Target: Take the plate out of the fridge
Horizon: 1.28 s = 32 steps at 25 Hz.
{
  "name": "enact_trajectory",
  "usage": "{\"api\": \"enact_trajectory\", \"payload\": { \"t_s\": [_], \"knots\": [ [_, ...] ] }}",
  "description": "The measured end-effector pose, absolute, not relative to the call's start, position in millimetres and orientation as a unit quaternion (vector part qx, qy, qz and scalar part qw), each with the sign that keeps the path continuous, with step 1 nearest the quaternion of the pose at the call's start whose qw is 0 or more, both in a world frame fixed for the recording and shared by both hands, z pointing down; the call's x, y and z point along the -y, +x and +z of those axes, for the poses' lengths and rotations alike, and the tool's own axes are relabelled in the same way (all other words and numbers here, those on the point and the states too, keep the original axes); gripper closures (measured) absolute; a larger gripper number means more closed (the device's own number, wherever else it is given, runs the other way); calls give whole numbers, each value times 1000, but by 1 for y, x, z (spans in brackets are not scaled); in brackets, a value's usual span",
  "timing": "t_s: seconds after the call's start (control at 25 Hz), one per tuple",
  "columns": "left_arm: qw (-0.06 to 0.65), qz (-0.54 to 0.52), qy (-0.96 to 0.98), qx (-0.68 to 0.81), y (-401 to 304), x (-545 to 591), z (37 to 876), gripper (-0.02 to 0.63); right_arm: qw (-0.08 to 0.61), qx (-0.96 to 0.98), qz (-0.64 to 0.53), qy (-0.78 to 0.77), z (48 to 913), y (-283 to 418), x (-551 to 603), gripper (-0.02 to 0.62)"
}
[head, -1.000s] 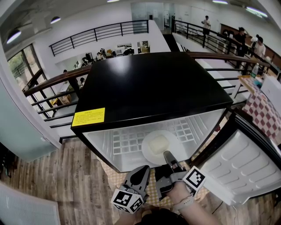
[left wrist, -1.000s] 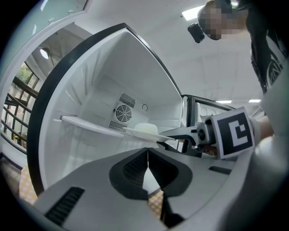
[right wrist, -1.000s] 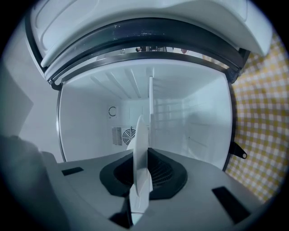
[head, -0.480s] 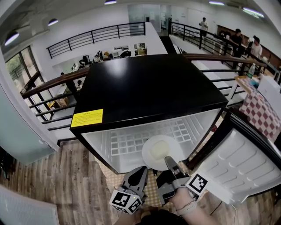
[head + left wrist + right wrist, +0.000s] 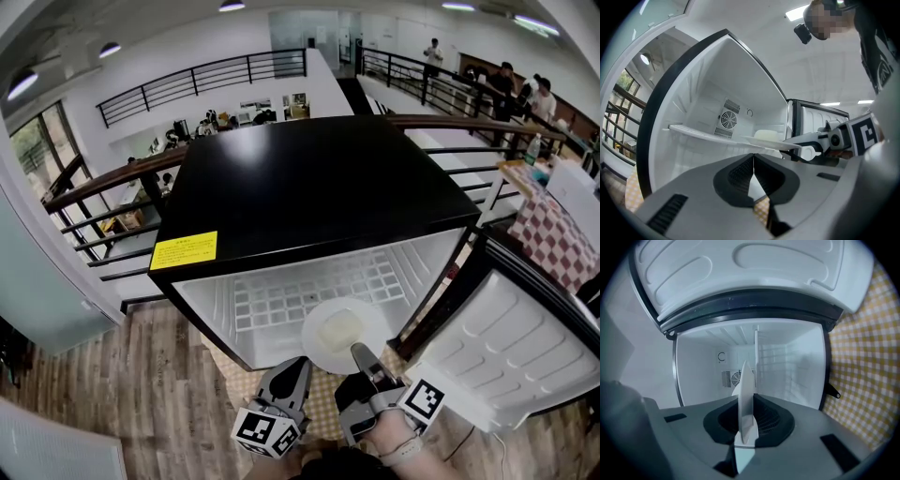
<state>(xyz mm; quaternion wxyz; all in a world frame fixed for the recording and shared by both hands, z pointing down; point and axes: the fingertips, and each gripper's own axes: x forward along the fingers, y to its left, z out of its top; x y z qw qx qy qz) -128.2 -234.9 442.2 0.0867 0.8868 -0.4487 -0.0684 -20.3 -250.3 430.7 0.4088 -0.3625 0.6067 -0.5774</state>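
At the open mouth of the black-topped fridge (image 5: 319, 187), seen from the head view, the white plate (image 5: 314, 352) lies level. It is partly over the white wire shelf (image 5: 272, 300) and partly out past the front edge, with a pale block of food (image 5: 340, 331) on it. The right gripper (image 5: 357, 354) is clamped on the plate's near rim. The left gripper (image 5: 298, 367) hangs just beside it, touching nothing.

Left gripper view: its jaws are pressed together with nothing between them, and the plate shows edge-on ahead.

Right gripper view: the nearly closed jaws pinch the plate's rim. The fridge's open door (image 5: 740, 277) is above and a yellow checked cloth (image 5: 867, 357) is alongside.
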Motion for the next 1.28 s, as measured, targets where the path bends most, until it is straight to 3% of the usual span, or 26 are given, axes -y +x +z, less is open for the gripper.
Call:
{"api": "enact_trajectory", "payload": {
  "t_s": [1.28],
  "knots": [
    [90, -59, 875, 471, -142, 220, 457, 595, 394, -612, -592, -345, 461, -21, 220, 543]
  ]
}}
